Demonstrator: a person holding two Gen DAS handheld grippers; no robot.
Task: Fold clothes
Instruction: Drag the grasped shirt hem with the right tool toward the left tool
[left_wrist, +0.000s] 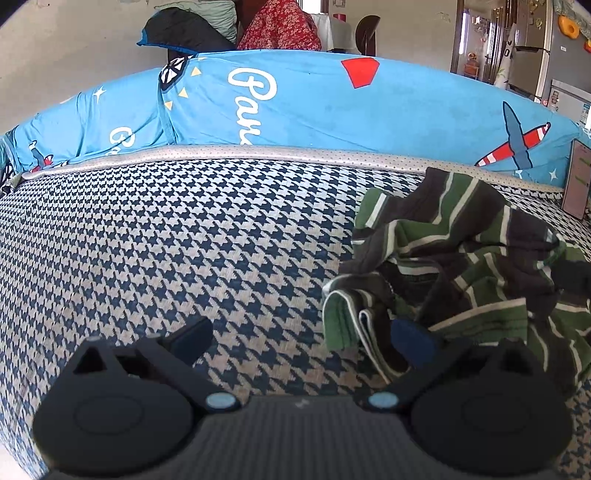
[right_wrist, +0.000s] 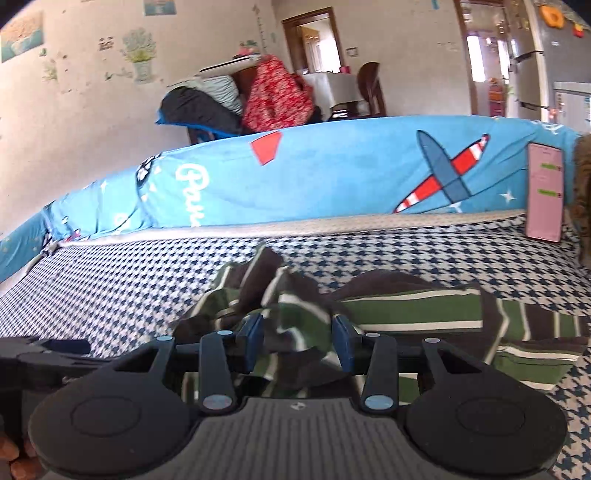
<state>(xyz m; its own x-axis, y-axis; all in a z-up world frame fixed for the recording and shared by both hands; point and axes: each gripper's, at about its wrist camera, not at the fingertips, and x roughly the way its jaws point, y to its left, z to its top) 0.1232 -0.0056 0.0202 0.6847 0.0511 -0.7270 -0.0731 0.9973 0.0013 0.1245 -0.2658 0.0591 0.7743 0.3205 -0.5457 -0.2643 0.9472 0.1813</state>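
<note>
A crumpled green, brown and white striped garment (left_wrist: 461, 266) lies on the houndstooth bed cover (left_wrist: 184, 240), to the right in the left wrist view. My left gripper (left_wrist: 301, 343) is wide open just above the cover. Its right finger (left_wrist: 410, 343) is at the garment's near edge and its left finger is over bare cover. In the right wrist view the garment (right_wrist: 406, 310) spreads out ahead. My right gripper (right_wrist: 299, 339) stands part open over it, with bunched folds showing between the blue pads (right_wrist: 255, 338); the pads do not clamp the cloth.
A long blue cushion (right_wrist: 332, 173) with plane prints runs along the back of the bed. A pink phone (right_wrist: 545, 192) leans upright against it at the right. Piled clothes (right_wrist: 273, 96), a chair and a doorway lie beyond.
</note>
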